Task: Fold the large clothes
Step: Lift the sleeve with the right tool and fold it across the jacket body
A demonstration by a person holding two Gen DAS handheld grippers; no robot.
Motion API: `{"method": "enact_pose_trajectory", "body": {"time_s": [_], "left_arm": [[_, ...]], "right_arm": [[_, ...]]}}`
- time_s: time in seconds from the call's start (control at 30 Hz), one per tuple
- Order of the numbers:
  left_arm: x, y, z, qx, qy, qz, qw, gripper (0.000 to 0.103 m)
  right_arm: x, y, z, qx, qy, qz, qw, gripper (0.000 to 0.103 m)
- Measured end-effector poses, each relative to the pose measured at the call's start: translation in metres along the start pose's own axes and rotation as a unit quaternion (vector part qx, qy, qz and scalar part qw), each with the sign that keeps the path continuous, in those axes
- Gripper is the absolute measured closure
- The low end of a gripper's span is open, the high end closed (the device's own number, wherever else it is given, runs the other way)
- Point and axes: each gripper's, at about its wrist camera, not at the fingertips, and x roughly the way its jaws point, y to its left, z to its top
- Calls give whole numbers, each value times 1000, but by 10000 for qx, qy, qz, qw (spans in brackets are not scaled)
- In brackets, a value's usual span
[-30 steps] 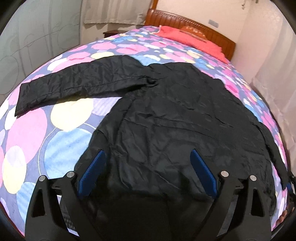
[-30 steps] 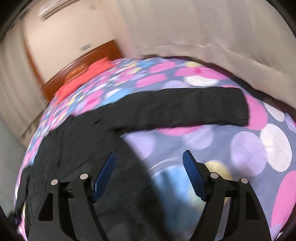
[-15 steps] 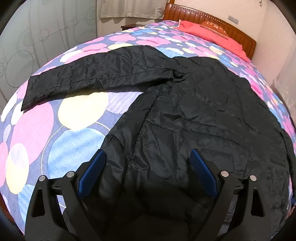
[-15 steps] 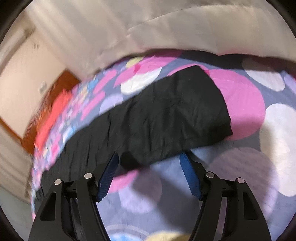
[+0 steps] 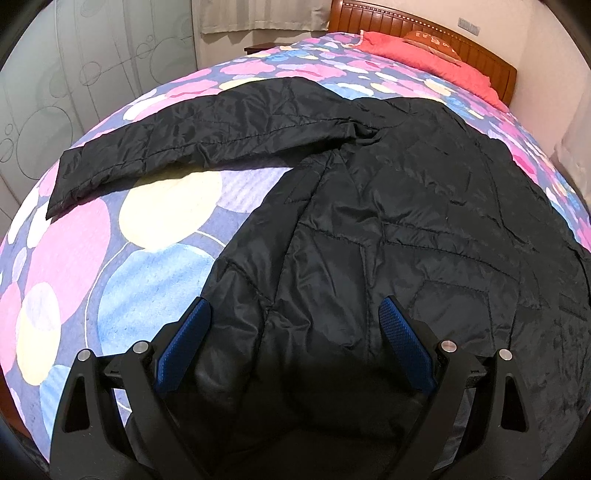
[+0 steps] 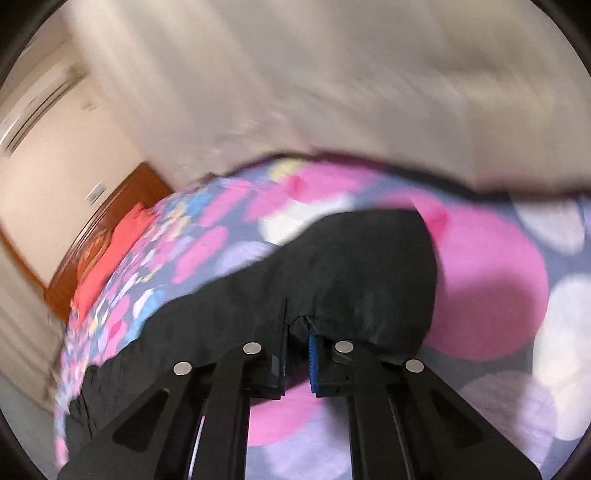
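Note:
A large black quilted jacket (image 5: 388,221) lies spread flat on the bed, one sleeve (image 5: 192,147) stretched out to the left. My left gripper (image 5: 295,325) hovers open over the jacket's near hem, blue pads wide apart with only the cloth beneath them. In the blurred right wrist view, the other sleeve (image 6: 351,273) lies across the bedspread, and my right gripper (image 6: 297,332) is shut on that sleeve's near edge close to the cuff, with the black cloth bunched between the pads.
The bedspread (image 5: 74,258) is patterned with big pink, blue and yellow circles. A red pillow (image 5: 424,51) and wooden headboard (image 5: 399,22) sit at the far end. A frosted wardrobe door (image 5: 74,92) stands left; a pale curtain (image 6: 369,92) hangs beyond the bed's right side.
My right gripper swung along the sleeve to near its cuff and closed from wide open onto the cloth. The left gripper sank slightly toward the hem and stayed open.

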Motion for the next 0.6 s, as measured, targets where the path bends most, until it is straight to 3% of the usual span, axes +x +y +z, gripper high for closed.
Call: {"method": "enact_pose_trajectory", "body": {"time_s": [0.1, 0.23, 0.43, 0.6], "left_arm": [[-1, 0, -1, -10, -15, -32, 10000, 10], [-1, 4, -2, -17, -32, -59, 10000, 10], [-2, 7, -2, -53, -70, -128, 9999, 10], [0, 6, -3, 4, -110, -138, 9998, 10]], "right_arm": [[-27, 54, -3, -802, -281, 344, 9958, 95], [-54, 142, -22, -1840, -482, 947, 9772, 96], [-74, 259, -79, -2793, -263, 1882, 9412, 96], [-81, 344, -150, -3519, 97, 2495, 9021, 96]]}}
